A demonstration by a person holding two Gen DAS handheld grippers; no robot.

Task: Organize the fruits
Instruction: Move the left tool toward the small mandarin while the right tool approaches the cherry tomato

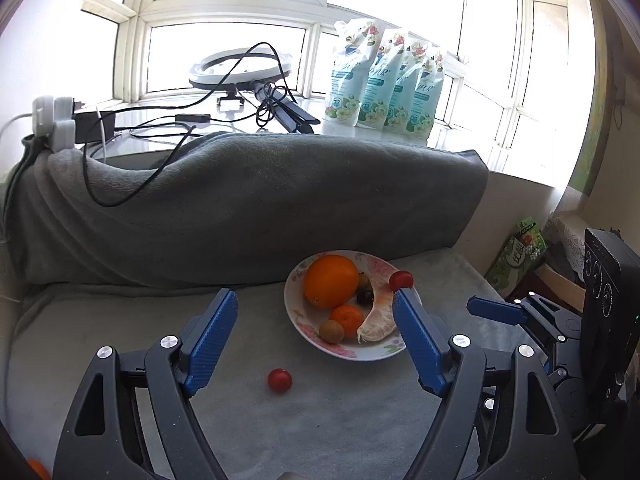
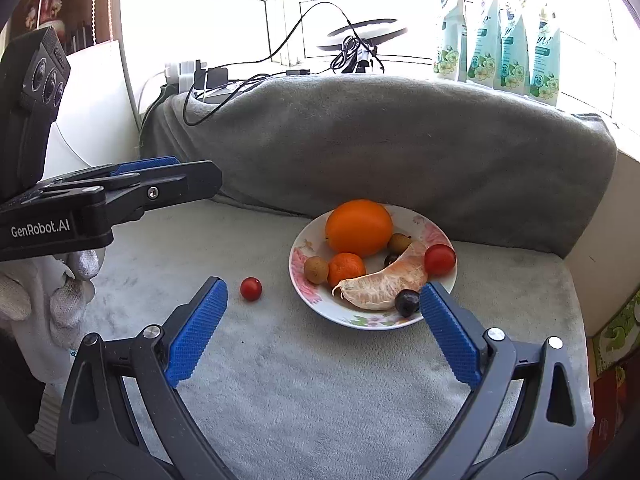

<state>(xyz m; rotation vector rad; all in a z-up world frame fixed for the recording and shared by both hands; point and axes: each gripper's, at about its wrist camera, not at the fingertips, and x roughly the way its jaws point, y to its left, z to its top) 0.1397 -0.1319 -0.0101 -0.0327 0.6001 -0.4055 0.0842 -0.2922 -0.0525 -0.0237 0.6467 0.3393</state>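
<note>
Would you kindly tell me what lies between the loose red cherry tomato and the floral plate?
Nothing: only bare grey blanket separates the loose red cherry tomato from the floral plate, shown clearly in the right wrist view.

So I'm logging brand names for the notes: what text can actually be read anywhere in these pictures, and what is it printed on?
"GenRobot.AI": white letters on the black body of the left tongs, right wrist view.
"72": round badge on the pale green flowered refill pouches on the windowsill; their brand lettering is too blurred to read.
Green printed carton beside the grey cushion: characters too blurred to read.
</note>
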